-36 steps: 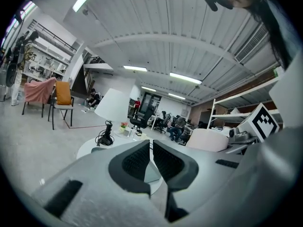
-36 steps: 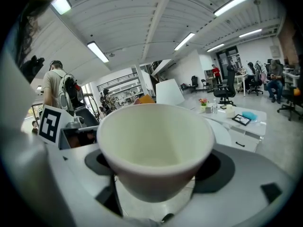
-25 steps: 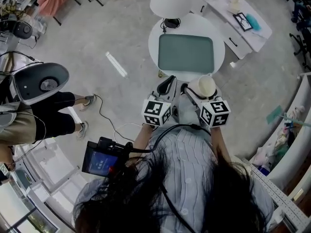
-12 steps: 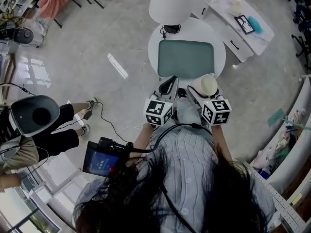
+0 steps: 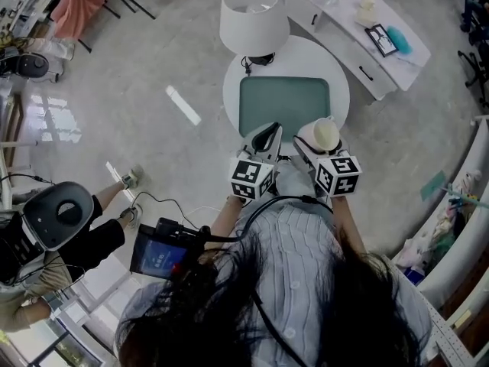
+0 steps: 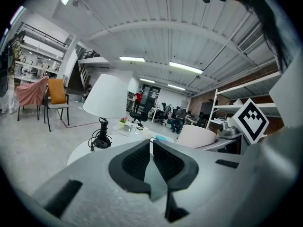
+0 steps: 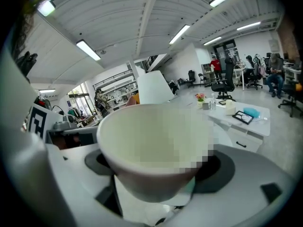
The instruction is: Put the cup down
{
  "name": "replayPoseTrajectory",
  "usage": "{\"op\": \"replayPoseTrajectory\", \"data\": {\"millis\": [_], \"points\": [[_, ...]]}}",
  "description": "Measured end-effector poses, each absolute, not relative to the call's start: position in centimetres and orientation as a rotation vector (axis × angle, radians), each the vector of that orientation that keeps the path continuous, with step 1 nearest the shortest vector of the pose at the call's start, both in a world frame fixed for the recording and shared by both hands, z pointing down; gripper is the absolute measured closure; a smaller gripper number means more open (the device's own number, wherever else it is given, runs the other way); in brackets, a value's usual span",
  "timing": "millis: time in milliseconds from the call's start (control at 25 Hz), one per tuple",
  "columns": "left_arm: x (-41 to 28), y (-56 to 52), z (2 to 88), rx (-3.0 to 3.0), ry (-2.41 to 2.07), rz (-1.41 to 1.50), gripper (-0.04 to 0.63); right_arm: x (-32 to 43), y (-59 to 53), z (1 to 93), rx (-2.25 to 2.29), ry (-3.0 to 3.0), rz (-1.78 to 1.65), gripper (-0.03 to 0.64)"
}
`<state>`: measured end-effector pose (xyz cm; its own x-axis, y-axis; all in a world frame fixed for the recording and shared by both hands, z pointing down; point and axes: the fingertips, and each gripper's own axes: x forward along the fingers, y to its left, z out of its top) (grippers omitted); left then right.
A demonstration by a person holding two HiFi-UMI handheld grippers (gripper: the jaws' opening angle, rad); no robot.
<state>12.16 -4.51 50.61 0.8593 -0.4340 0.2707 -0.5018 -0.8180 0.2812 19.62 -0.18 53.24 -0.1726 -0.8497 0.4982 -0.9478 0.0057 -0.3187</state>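
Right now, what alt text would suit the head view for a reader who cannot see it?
Seen from above, the right gripper holds a cream cup by the near edge of a round white table with a green tray and lamp. The left gripper, jaws together, is empty beside it.

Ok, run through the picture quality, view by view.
Head view: sharp and evenly lit, with a patch of glare on the floor at left. Left gripper view: fisheye bend, dark corners, bright ceiling lights. Right gripper view: same bend; the cup looms large, partly under a mosaic patch.
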Motion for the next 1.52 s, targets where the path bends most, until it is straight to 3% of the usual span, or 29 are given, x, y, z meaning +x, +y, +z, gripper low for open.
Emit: {"op": "replayPoseTrajectory", "data": {"millis": [1520], "points": [[22.9, -13.4, 59.1, 2.59, -0.66, 0.577, 0.578, 31.8, -12.5, 67.7, 1.744, -1.924, 0.903, 0.193]]}}
